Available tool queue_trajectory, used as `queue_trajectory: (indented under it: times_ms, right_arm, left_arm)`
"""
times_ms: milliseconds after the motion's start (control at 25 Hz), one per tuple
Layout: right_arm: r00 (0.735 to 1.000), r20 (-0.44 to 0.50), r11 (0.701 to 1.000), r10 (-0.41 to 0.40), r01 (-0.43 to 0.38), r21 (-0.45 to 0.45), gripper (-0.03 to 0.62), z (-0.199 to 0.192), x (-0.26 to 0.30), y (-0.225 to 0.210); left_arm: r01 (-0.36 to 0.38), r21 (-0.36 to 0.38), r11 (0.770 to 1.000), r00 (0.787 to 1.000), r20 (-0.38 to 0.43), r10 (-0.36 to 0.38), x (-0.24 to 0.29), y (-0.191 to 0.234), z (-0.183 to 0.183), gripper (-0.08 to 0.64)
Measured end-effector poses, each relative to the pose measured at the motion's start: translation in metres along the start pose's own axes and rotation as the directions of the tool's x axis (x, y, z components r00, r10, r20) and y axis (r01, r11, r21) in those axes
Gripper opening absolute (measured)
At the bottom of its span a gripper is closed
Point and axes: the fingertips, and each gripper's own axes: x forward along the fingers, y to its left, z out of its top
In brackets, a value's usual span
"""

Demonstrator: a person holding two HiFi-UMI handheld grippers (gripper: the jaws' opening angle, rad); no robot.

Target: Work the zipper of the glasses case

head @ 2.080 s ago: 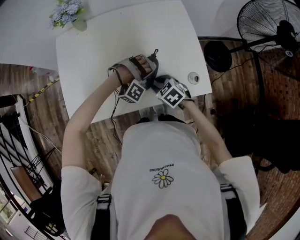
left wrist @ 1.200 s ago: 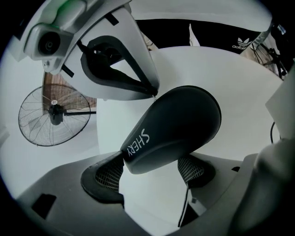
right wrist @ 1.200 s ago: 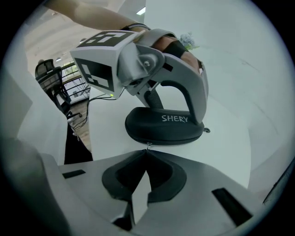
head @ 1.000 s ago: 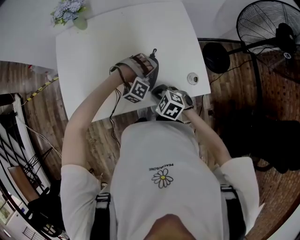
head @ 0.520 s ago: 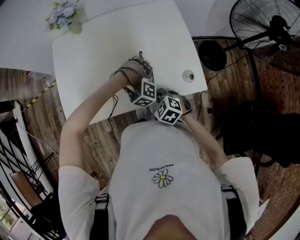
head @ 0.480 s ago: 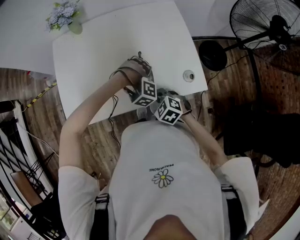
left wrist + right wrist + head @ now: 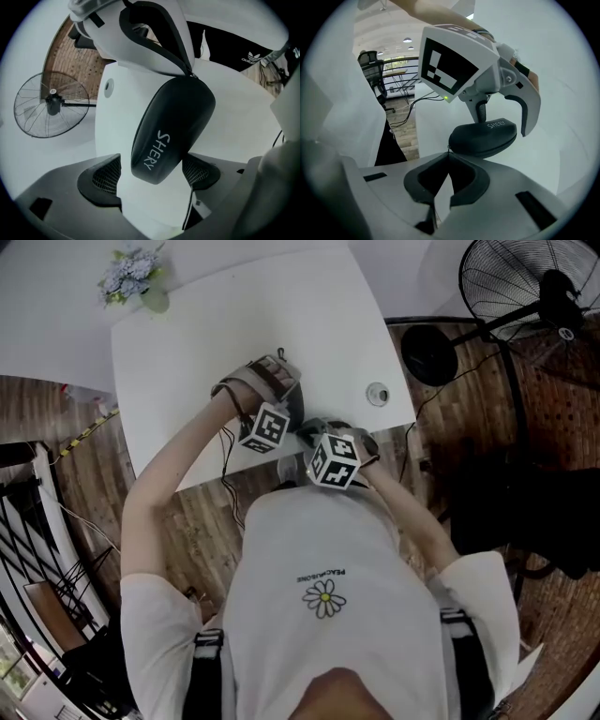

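A small round thing (image 7: 377, 393) lay on the table (image 7: 234, 324) to the right of the grippers, apart from them, and a bunch of flowers (image 7: 131, 270) stood at the far left corner. Nothing else lay near the case (image 7: 171, 122).

The case rested on the white table near its front edge, its near end between the jaws of the left gripper (image 7: 152, 172). Those jaws were spread wide and had just been opening; the left pad stood clear of the case. The right gripper (image 7: 448, 157) had its jaws pressed together, the tips at the case's zipper end.

The table stood on a wooden floor (image 7: 202, 512), with a standing fan (image 7: 525, 282) to the right. The right gripper view showed a black chair (image 7: 370, 61) and cables on the floor beyond the table.

From the head, the two marker cubes and the hands covered most of the case. Whether the right tips pinched the zipper pull could not be told. The right pad of the left gripper was partly behind the case.
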Motion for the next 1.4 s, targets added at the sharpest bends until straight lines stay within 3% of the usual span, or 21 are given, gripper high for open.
queue_trajectory:
  times_ms: [200,280,400,520,680,760,840,1000,1200,1320,1400]
  right_arm:
    - [1.0,0.001,1.0,-0.009,0.009,0.018,0.006,0.004,0.002,-0.005]
    - [1.0,-0.006,0.999,-0.017,0.017,0.03,0.006,0.001,0.002,-0.006]
    - [1.0,-0.01,0.998,-0.023,0.024,0.061,0.006,-0.007,0.0,-0.006]
    - [0.999,0.021,0.987,-0.039,0.035,0.155,0.006,-0.009,-0.007,-0.009]
    - [0.995,0.058,0.97,-0.076,0.061,0.234,0.006,-0.004,-0.013,-0.021]
    - [0.995,0.06,0.974,-0.081,0.067,0.218,0.006,-0.001,-0.013,-0.022]
    - [0.994,0.067,0.977,-0.085,0.07,0.201,0.006,0.006,-0.012,-0.02]
    - [0.988,0.09,0.97,-0.126,0.104,0.222,0.006,0.028,-0.011,-0.026]
    - [0.989,0.052,0.966,-0.138,0.123,0.229,0.006,0.025,0.0,-0.027]
    - [0.992,0.001,0.962,-0.13,0.126,0.244,0.006,0.012,0.008,-0.026]
    - [0.99,-0.028,0.956,-0.137,0.139,0.258,0.006,0.004,0.012,-0.03]
  left_arm:
    - [0.105,0.111,0.988,0.994,0.012,-0.107,0.009,-0.01,0.004,0.394]
    - [0.145,0.097,0.985,0.989,-0.001,-0.146,0.01,-0.009,0.006,0.385]
    - [0.245,0.015,0.969,0.969,-0.018,-0.245,0.009,-0.012,0.006,0.376]
    - [0.367,-0.148,0.918,0.928,-0.009,-0.372,0.004,-0.023,0.0,0.374]
    - [0.442,-0.39,0.808,0.885,0.044,-0.463,-0.003,-0.032,-0.011,0.373]
    - [0.446,-0.463,0.766,0.876,0.052,-0.479,-0.006,-0.036,-0.013,0.374]
    - [0.435,-0.518,0.736,0.875,0.051,-0.481,-0.008,-0.038,-0.015,0.374]
    - [0.404,-0.638,0.655,0.876,0.064,-0.477,-0.011,-0.037,-0.024,0.374]
    - [0.373,-0.705,0.604,0.877,0.054,-0.478,-0.016,-0.05,-0.027,0.374]
    - [0.383,-0.728,0.569,0.881,0.104,-0.461,-0.022,-0.058,-0.019,0.371]
    - [0.362,-0.729,0.581,0.898,0.107,-0.426,-0.027,-0.059,-0.016,0.357]
